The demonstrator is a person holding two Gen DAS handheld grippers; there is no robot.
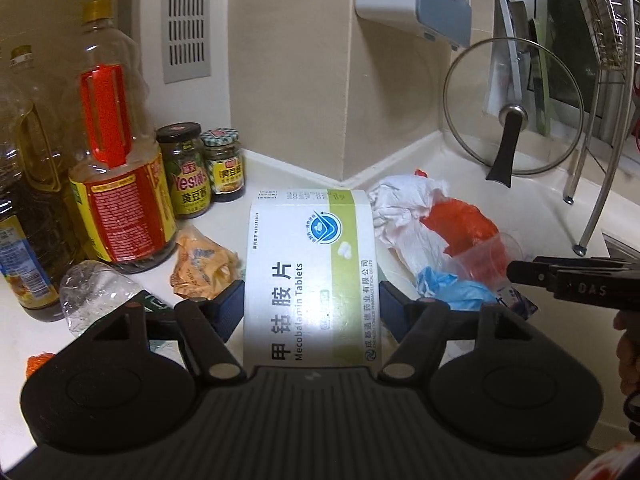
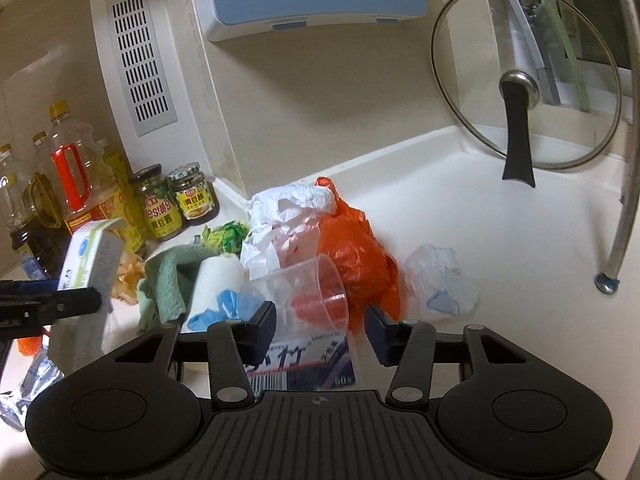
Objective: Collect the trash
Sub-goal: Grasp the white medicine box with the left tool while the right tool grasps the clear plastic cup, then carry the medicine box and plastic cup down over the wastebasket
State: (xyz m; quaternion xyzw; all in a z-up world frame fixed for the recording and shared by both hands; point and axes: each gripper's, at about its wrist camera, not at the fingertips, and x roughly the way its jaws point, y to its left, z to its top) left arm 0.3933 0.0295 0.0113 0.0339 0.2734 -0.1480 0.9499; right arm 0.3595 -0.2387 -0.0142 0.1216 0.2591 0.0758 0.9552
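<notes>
My left gripper (image 1: 312,304) is shut on a white and green tablet box (image 1: 312,264), held above the white counter (image 2: 500,248). In the right wrist view the same box (image 2: 92,256) hangs at the left in that gripper (image 2: 80,300). My right gripper (image 2: 320,330) stands open around a clear plastic cup (image 2: 312,292) lying on its side, and the pads do not press it. A printed tissue pack (image 2: 304,360) lies under it. Behind the cup are an orange bag (image 2: 356,248), crumpled white paper (image 2: 288,212) and a blue glove (image 2: 228,304).
Oil bottles (image 1: 116,168) and sauce jars (image 1: 184,168) line the left wall. A yellow wrapper (image 1: 200,264) and a crushed clear bottle (image 1: 96,292) lie near them. A glass lid (image 2: 524,80) leans on the back wall, with a rack leg (image 2: 624,208) at right. A green cloth (image 2: 168,280) and crumpled white plastic (image 2: 440,280) lie on the counter.
</notes>
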